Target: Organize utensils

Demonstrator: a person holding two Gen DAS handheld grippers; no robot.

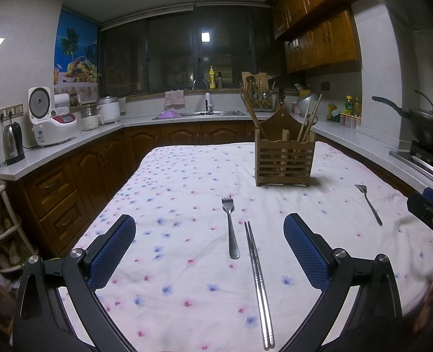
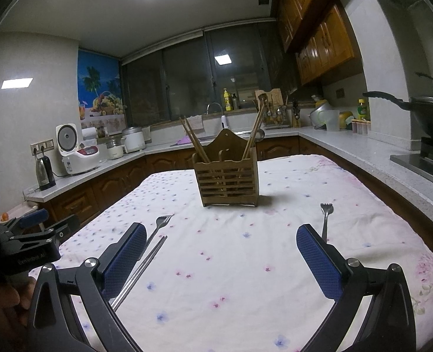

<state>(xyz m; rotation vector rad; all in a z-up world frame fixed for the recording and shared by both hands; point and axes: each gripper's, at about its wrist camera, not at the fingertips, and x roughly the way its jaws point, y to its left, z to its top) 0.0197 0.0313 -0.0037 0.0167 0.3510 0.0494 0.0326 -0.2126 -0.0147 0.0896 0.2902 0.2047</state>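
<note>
In the left wrist view, the left tongs gape empty above the surface; a fork and steel chopsticks lie between their fingers, a second fork rightward, the wooden holder beyond. In the right wrist view, the right tongs gape empty; chopsticks pass beside the left finger, a fork by the right.

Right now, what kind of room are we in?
A home kitchen, most likely: there's a sink under the window, a rice cooker on the counter, and a wok on the stove.
</note>
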